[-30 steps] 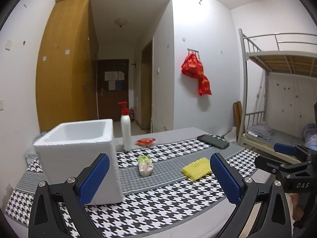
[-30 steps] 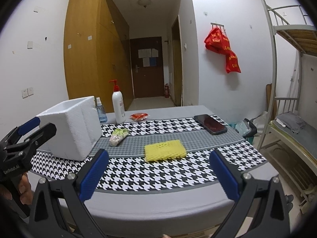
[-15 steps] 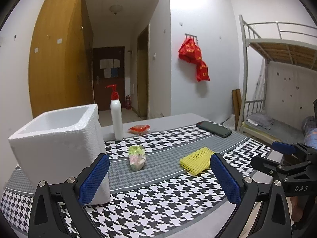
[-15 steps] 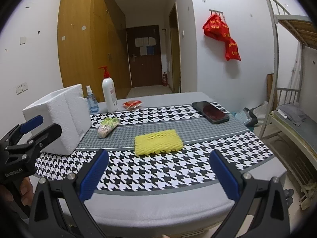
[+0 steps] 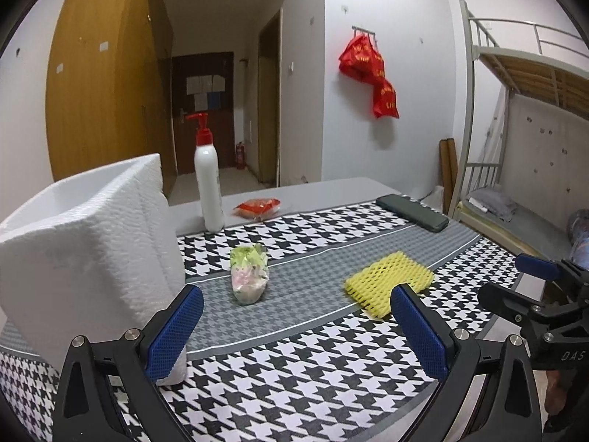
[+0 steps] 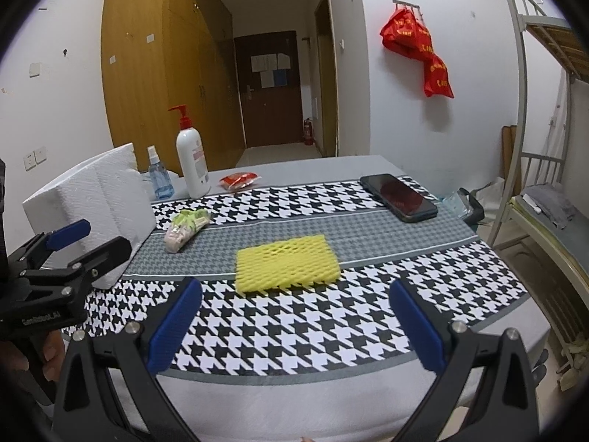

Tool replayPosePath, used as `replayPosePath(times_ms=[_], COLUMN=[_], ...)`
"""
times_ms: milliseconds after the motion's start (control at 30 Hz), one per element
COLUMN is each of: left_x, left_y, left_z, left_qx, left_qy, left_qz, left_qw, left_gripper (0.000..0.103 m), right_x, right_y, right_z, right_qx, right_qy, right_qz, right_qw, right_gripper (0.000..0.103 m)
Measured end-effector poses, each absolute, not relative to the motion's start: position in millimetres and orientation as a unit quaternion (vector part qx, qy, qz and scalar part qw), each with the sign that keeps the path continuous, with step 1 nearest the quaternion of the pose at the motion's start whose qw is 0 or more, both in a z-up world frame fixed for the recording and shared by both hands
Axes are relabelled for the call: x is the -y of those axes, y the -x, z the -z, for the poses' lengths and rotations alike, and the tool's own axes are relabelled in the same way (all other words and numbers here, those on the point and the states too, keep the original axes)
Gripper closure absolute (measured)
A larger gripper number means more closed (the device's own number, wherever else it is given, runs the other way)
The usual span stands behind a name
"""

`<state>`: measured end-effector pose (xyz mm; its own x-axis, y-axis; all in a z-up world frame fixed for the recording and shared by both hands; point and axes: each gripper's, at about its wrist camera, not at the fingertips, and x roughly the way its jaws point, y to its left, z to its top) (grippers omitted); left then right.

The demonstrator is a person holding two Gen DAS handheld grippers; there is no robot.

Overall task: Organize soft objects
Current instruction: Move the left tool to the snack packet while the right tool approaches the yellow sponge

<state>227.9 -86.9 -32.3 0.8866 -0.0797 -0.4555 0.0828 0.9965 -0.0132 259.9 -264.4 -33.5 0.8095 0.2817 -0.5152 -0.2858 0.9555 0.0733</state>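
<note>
A yellow foam net sleeve (image 6: pixel 287 262) lies flat on the houndstooth tablecloth (image 6: pixel 302 331), straight ahead of my right gripper (image 6: pixel 294 316), which is open and holds nothing. A small green-and-pink soft packet (image 5: pixel 249 273) lies left of the sleeve (image 5: pixel 388 281), ahead of my open, empty left gripper (image 5: pixel 296 326). The white foam box (image 5: pixel 84 243) stands open-topped at the left, close beside the left gripper's left finger. In the right wrist view the packet (image 6: pixel 186 229) lies beside the box (image 6: pixel 92 202). A red packet (image 6: pixel 238 179) lies farther back.
A white pump bottle (image 6: pixel 191 158) and a small blue spray bottle (image 6: pixel 159 178) stand behind the box. A black phone (image 6: pixel 398 197) lies at the table's far right. A bunk bed (image 5: pixel 515 118) stands to the right; red bags (image 6: pixel 419 48) hang on the wall.
Both grippers have moved forward over the table, so the sleeve, packet and box look larger and nearer. Both stay open. Nothing on the table has moved.
</note>
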Motion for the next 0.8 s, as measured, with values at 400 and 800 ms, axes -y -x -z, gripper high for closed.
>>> replayPosePath(times_ms=[400, 800], left_x=[86.6, 94.7], left_y=[-268.1, -296.7], left_z=[41.7, 51.1], left_qx=[-0.267, -0.291], left_qy=[0.000, -0.019], left_qz=[0.015, -0.003], left_qw=[0.964, 0.956], left_gripper=[0.001, 0.001], right_x=[265.1, 254.6], right_y=[-290.0, -313.1], right_z=[46.0, 50.8], right_qx=[-0.295, -0.314], right_qy=[0.002, 0.014], right_qz=[-0.155, -0.173], right_qw=[0.943, 0.933], right_gripper=[0.001, 0.001])
